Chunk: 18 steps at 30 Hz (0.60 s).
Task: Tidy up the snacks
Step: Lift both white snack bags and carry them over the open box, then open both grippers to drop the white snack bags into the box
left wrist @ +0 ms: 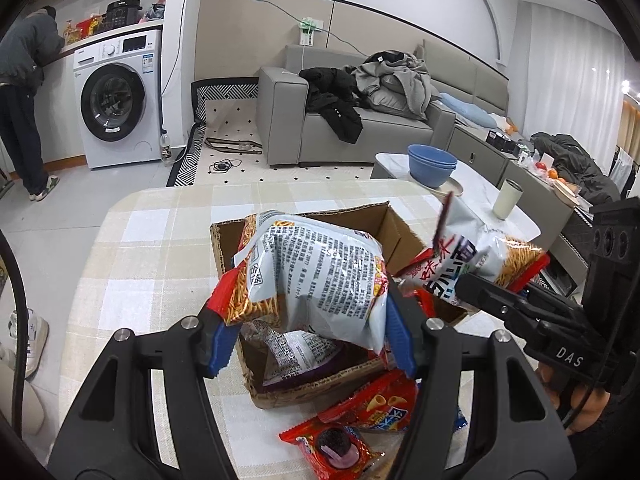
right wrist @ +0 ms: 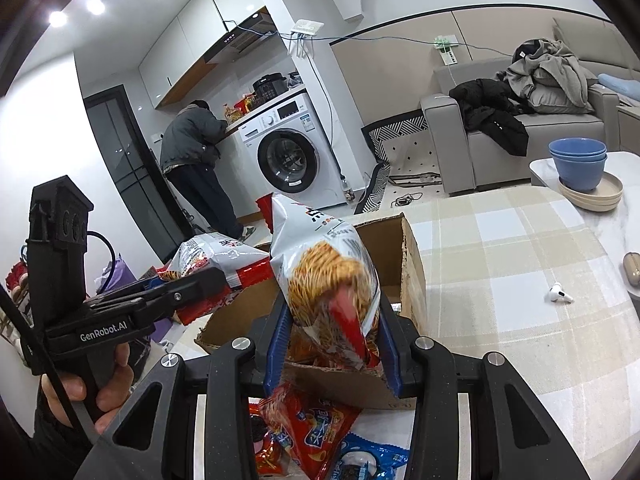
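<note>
A cardboard box stands open on the checked tablecloth, with a purple packet inside. My left gripper is shut on a white and red stick-snack bag held above the box. My right gripper is shut on a second stick-snack bag held above the box's near edge; that bag also shows in the left wrist view. Red snack packets and a red cookie packet lie on the cloth in front of the box. A blue cookie packet lies beside them.
Stacked blue bowls on plates and a white cup stand on the marble table beyond. An earbud and its case lie on the cloth at the right. A person stands at the counter by the washing machine. A grey sofa holds clothes.
</note>
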Each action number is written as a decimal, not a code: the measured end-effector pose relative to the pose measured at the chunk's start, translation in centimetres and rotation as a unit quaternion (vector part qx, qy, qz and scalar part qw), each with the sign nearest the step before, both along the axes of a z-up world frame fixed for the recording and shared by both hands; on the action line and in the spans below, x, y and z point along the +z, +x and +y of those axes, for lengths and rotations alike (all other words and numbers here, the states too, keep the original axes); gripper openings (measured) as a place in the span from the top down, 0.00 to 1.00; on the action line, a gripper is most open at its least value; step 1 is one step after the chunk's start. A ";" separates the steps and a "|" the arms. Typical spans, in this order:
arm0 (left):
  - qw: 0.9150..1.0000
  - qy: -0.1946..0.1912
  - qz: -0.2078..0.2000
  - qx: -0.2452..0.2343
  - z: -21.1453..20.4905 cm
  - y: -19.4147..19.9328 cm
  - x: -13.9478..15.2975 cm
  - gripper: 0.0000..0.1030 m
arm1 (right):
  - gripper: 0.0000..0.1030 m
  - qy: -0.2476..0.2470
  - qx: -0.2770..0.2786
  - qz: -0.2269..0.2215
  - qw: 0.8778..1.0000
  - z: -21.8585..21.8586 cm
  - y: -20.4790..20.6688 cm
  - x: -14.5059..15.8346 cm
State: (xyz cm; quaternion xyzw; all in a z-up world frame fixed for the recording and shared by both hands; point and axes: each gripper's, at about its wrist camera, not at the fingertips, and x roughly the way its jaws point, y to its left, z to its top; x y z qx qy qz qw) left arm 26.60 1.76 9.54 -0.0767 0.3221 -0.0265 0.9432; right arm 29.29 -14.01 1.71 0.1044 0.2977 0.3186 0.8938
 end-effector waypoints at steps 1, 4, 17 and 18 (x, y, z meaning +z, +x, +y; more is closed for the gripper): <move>1.000 0.002 0.002 0.002 0.0 0.3 -0.3 0.42 | 0.61 -0.003 -0.001 0.001 1.000 0.1 0.2 -0.1; 1.000 0.006 0.009 0.003 -0.2 1.2 -1.2 0.42 | 0.61 -0.009 -0.001 0.005 1.000 0.6 1.0 -0.3; 0.999 0.031 0.032 0.003 -1.0 3.2 -4.3 0.41 | 0.61 -0.036 -0.011 0.020 0.999 1.6 2.6 -1.3; 0.999 0.037 0.034 0.004 -1.1 3.2 -4.4 0.41 | 0.61 -0.039 -0.015 0.022 0.999 1.8 2.7 -1.3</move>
